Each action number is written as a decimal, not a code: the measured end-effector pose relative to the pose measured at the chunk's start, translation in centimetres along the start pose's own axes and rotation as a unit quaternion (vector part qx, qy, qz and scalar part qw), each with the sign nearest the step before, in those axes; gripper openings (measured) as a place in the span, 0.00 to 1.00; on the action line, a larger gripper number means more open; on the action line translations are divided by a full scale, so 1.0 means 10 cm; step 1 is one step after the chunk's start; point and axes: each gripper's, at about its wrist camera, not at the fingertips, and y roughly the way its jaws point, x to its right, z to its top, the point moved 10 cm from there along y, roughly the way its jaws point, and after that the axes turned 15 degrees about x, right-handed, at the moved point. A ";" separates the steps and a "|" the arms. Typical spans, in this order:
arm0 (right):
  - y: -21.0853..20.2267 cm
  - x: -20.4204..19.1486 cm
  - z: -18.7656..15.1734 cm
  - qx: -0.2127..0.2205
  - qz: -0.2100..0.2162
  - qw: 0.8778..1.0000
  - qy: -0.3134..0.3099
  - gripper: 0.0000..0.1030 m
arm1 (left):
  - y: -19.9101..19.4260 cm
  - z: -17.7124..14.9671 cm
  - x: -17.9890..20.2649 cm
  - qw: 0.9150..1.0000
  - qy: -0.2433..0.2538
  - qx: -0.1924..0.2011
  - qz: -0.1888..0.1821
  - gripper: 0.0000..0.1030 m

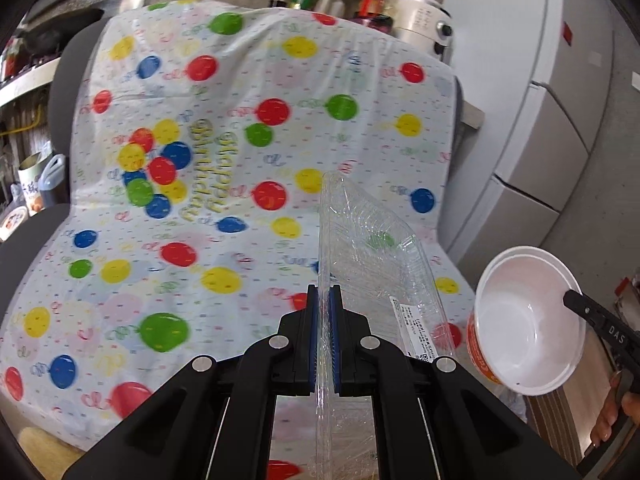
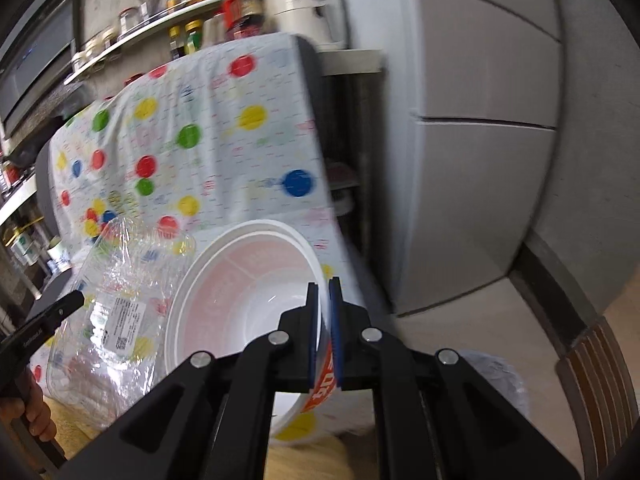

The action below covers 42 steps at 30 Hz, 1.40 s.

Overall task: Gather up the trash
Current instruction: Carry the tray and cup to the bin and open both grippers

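Left gripper pinches the rim of a clear plastic tray, held up over the balloon-print tablecloth. Right gripper is clamped on the wall of a white paper bowl with an orange outside, lifted just beside the tray. Grey fridge behind.

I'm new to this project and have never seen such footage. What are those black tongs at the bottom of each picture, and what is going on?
No robot here: a person holds a two-finger tool in each hand, each with a fisheye camera looking along its fingers. The left camera shows the left hand-held gripper shut on the edge of a clear plastic food tray. The right camera shows the right hand-held gripper shut on the rim of a white disposable bowl. Both are lifted above a balloon-print tablecloth, likely trash being collected.
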 end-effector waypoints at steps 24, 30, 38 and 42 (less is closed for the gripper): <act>-0.14 2.35 -1.41 -0.110 -0.185 0.974 0.069 0.07 | 0.52 -1.15 2.21 0.984 0.081 -0.090 -0.130 0.06; 0.10 2.50 -1.55 -0.125 -0.188 0.971 0.082 0.10 | 0.67 -1.40 2.62 0.977 0.096 -0.110 -0.154 0.06; 0.05 2.63 -1.45 -0.112 -0.187 0.973 0.080 0.55 | 0.89 -1.63 3.01 0.967 0.091 -0.147 -0.186 0.32; -0.08 2.58 -1.42 -0.106 -0.182 0.974 0.086 0.55 | 0.78 -1.54 3.03 0.964 0.100 -0.131 -0.208 0.44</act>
